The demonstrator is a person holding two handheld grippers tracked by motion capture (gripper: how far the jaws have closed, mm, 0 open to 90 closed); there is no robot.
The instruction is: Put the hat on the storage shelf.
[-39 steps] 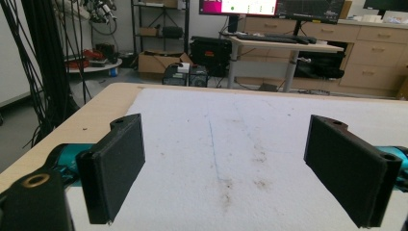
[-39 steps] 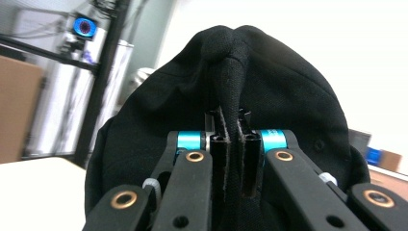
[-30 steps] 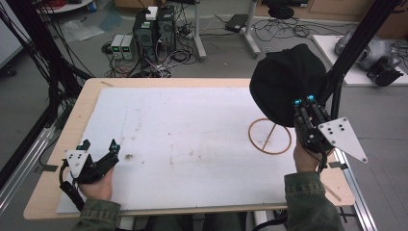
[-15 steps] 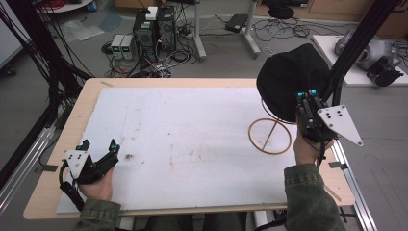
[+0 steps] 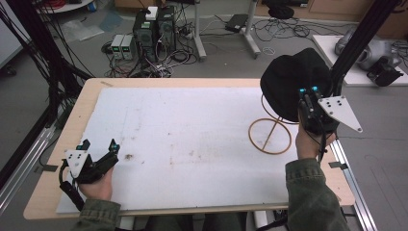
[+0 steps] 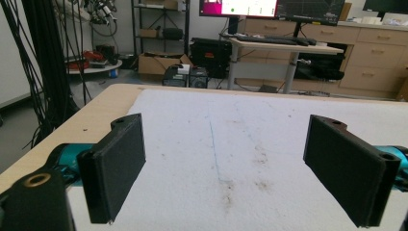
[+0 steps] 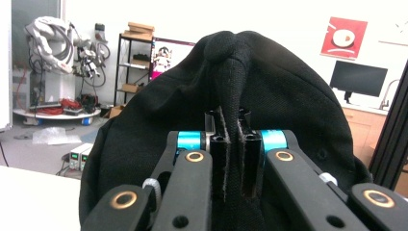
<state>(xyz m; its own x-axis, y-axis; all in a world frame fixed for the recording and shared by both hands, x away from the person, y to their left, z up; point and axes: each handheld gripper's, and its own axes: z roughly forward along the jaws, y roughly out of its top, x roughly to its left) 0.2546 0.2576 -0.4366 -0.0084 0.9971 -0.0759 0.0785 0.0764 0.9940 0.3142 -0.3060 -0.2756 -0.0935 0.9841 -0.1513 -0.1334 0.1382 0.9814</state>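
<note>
A black cap hangs over the top of a thin wooden wire stand at the table's right side. My right gripper is shut on a pinched fold of the cap, with the fabric squeezed between its black jaws. Near the front left corner, my left gripper rests low over the white foam board, wide open with nothing between its pads.
The white foam board bears brown stains in its middle. The wooden table edge borders it on the left. A black frame post rises close behind the cap. Computers and cables lie on the floor beyond the table.
My right gripper has lifted the cap up and to the right, away from the stand's ring base. The left gripper has stayed in place.
</note>
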